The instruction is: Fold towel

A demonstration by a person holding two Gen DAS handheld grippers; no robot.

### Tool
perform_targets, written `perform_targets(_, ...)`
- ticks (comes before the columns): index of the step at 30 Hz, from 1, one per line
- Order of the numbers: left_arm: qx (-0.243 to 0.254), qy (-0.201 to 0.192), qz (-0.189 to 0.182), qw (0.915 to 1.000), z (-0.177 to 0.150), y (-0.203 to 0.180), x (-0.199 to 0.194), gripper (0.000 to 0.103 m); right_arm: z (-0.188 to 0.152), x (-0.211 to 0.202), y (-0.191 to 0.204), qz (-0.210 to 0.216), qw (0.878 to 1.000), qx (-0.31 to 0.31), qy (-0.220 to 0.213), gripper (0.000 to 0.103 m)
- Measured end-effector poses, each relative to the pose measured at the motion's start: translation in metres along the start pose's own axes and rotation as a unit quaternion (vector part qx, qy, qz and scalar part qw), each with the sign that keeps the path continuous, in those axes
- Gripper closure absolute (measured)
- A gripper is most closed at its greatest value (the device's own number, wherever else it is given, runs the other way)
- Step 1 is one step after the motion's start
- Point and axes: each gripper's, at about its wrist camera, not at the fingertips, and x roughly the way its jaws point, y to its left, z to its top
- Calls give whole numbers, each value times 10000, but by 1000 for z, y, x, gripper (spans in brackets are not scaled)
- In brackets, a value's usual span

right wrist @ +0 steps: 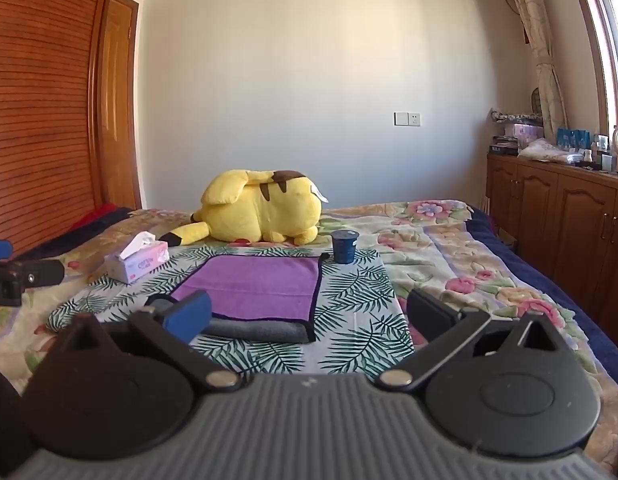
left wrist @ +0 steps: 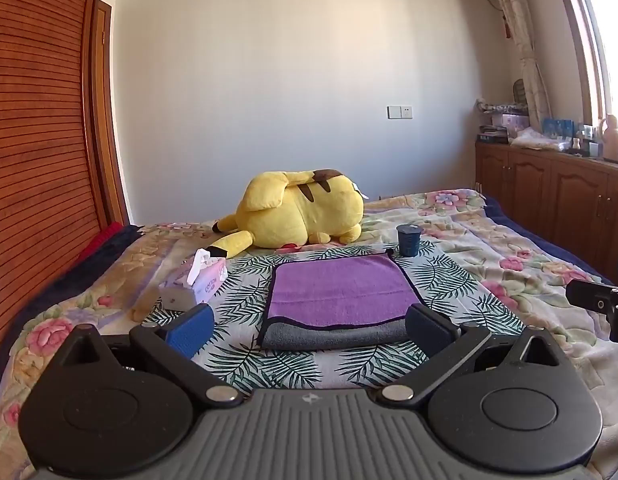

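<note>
With both the left hand-held gripper (left wrist: 309, 326) and the right hand-held gripper (right wrist: 309, 314) wide open and empty, the towel (left wrist: 337, 290), lying folded on the bed (left wrist: 489, 240), risks unfolding if a finger snags its loose near edge.

Bright window daylight, fisheye-warped edges

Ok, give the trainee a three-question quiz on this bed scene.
1. True or false: the towel lies flat on the leaf-print cloth, with neither the left gripper nor the right gripper holding it.
2. What stands beside the towel's far right corner? A) cup B) tissue box C) lamp
3. Fill in: the yellow plush toy lies ___ the towel.

Key: 1 true; 2 A; 3 behind
</note>
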Motion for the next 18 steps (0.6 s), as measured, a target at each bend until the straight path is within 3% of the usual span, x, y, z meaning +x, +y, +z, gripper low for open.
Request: perform_targets(18,-2,-5,5,10000,-2,2,1,16,1,0,-2,-1,10000,-1,-7,0)
